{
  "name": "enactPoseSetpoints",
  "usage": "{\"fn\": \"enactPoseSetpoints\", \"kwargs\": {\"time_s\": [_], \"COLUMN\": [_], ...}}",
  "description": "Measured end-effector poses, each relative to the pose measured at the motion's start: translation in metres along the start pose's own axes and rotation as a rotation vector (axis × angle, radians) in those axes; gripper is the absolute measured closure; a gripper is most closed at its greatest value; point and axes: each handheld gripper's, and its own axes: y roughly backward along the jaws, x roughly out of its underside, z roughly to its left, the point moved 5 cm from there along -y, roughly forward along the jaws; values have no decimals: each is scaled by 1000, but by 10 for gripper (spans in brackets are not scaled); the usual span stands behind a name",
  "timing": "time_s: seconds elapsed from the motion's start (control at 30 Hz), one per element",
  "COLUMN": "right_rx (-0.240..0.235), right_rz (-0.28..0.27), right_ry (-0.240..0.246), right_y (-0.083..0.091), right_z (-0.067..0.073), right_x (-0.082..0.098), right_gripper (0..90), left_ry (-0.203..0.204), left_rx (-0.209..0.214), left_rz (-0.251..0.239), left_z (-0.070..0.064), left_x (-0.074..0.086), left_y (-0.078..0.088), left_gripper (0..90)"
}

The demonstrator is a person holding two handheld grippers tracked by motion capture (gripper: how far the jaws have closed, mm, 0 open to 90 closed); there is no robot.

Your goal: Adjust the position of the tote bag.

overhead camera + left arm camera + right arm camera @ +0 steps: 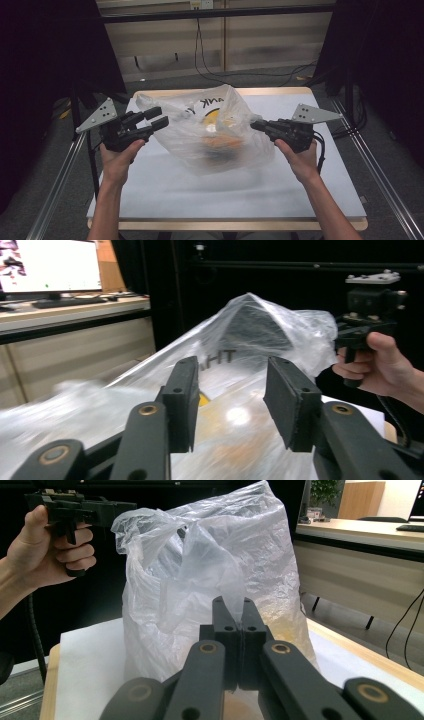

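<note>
A clear plastic bag with black lettering and something orange and yellow inside stands in the middle of the white table. My left gripper is open at the bag's left top corner, its jaws wide apart with the film just beyond them. My right gripper is shut on the bag's right side. In the right gripper view its jaws pinch a fold of the film. Each gripper view also shows the other hand's gripper, the right one and the left one.
Black curtains hang on both sides of the table. Metal frame rails run along the table's left and right. Cables lie on the floor behind it. A desk with a monitor stands off to one side.
</note>
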Motion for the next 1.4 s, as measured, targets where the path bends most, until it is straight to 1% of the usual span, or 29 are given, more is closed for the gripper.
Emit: {"fn": "enactPoseSetpoints", "kwargs": {"time_s": [0.07,0.1,0.13,0.2,0.27,0.3,0.37,0.43,0.47,0.53,0.57,0.67,0.73,0.77,0.83,0.9,0.93,0.97,1.0,1.03,1.1,1.17,1.23,1.3,1.37,1.4], "right_rx": [4,5,6,7,9,11,11,14,16,19,21,24,24,24,25,25,26,29,32,37,45,55,71,85,101,107], "right_rz": [-1,-5,-5,-5,-9,-8,-10,-13,-20,-19,-21,-25,-29,-30,-33,-36,-39,-43,-44,-51,-59,-70,-77,-86,-97,-102], "right_ry": [1,1,-1,-1,-3,1,2,1,-3,1,1,-2,-1,-1,0,0,3,3,7,1,2,-4,-13,-20,-25,-28], "right_y": [2,2,3,4,5,5,7,8,8,11,11,13,14,15,16,17,18,20,21,23,27,31,36,41,47,50], "right_z": [-1,-2,-2,-2,-2,-2,-3,-3,-3,-4,-5,-5,-6,-6,-6,-6,-6,-7,-8,-8,-10,-13,-17,-21,-25,-26], "right_x": [-1,-1,-1,-1,-2,-2,-2,-4,-4,-5,-5,-6,-6,-7,-7,-9,-9,-10,-11,-12,-14,-15,-16,-17,-18,-19], "right_gripper": [897,897,897,897,896,897,897,897,897,897,897,897,897,897,897,897,897,897,897,897,897,896,897,897,897,897], "left_ry": [8,16,24,46,58,62,66,79,85,91,94,94,102,99,94,79,69,61,59,63,48,55,44,31,20,17], "left_rx": [-23,-30,-49,-70,-94,-98,-117,-123,-128,-130,-131,-126,-118,-104,-112,-87,-91,-82,-62,-63,-50,-23,-11,13,16,24], "left_rz": [8,15,20,21,15,12,19,18,27,40,47,97,99,101,126,107,114,105,89,85,85,66,70,71,82,83], "left_z": [5,8,10,15,21,24,28,32,33,36,37,37,36,36,35,30,29,27,25,24,22,20,16,12,7,5], "left_x": [3,5,6,9,11,13,16,19,21,25,27,34,38,39,42,44,43,42,40,39,36,33,31,29,27,26], "left_y": [3,4,6,8,12,13,15,16,17,16,14,7,-1,-4,-9,-11,-12,-12,-12,-11,-9,-8,-8,-10,-12,-13], "left_gripper": [514,493,482,456,456,451,436,415,412,377,371,335,336,366,436,654,726,821,887,899,900,900,900,900,900,900]}}
